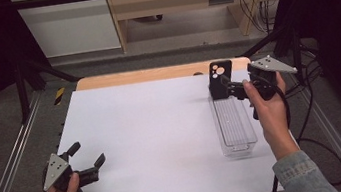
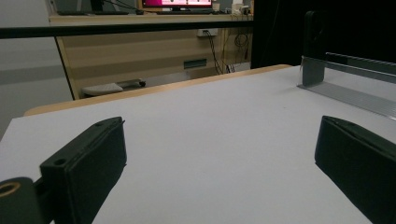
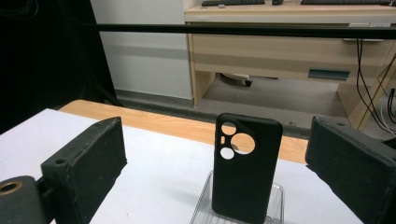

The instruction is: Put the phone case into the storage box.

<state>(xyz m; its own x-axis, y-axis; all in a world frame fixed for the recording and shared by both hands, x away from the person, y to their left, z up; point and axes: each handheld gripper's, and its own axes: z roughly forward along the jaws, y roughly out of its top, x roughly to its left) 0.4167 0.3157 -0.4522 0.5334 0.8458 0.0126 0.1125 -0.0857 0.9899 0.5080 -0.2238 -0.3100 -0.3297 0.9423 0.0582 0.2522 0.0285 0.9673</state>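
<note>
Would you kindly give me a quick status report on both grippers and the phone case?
Left gripper open, idle, near table corner. Right gripper open, facing phone case. Case upright at far end of clear tray, not gripped. Nothing between.

From overhead I look forward and down on the whole bench (image 1: 155, 143). My left camera sits low, facing across it toward the clear tray (image 2: 355, 88). My right camera sits close to the phone case (image 3: 245, 172); all three views share that tray end.
</note>
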